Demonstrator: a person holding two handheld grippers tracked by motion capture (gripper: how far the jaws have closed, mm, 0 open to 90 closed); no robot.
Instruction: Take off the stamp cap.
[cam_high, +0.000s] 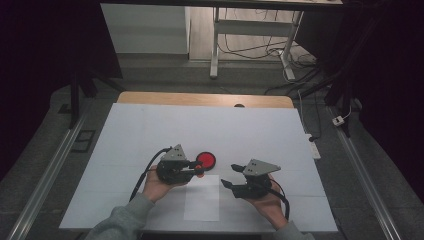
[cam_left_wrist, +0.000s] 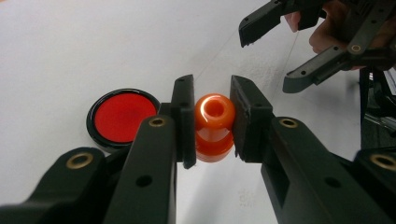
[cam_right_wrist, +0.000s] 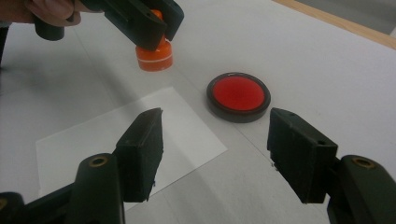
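Note:
A small orange stamp-like piece (cam_left_wrist: 214, 126) with a round knob and a wider base is clamped by its knob in my left gripper (cam_left_wrist: 211, 91), which is shut on it. The high view shows this gripper (cam_high: 199, 170) just below a red disc (cam_high: 206, 160) with a black rim. The orange piece (cam_right_wrist: 154, 57) hangs low over the table, just past the far corner of a white paper sheet (cam_right_wrist: 116, 135). My right gripper (cam_right_wrist: 215, 116) is open and holds nothing; it faces the red disc (cam_right_wrist: 238, 95). The same gripper (cam_high: 229, 176) is right of the paper (cam_high: 202, 197).
A white mat (cam_high: 150, 130) covers the table, with a wooden edge (cam_high: 205, 98) at the far side. The red disc (cam_left_wrist: 122, 116) lies flat left of my left jaw. The right gripper (cam_left_wrist: 266, 60) hovers open beyond the orange piece. Cables and desk legs (cam_high: 215, 45) stand on the floor behind.

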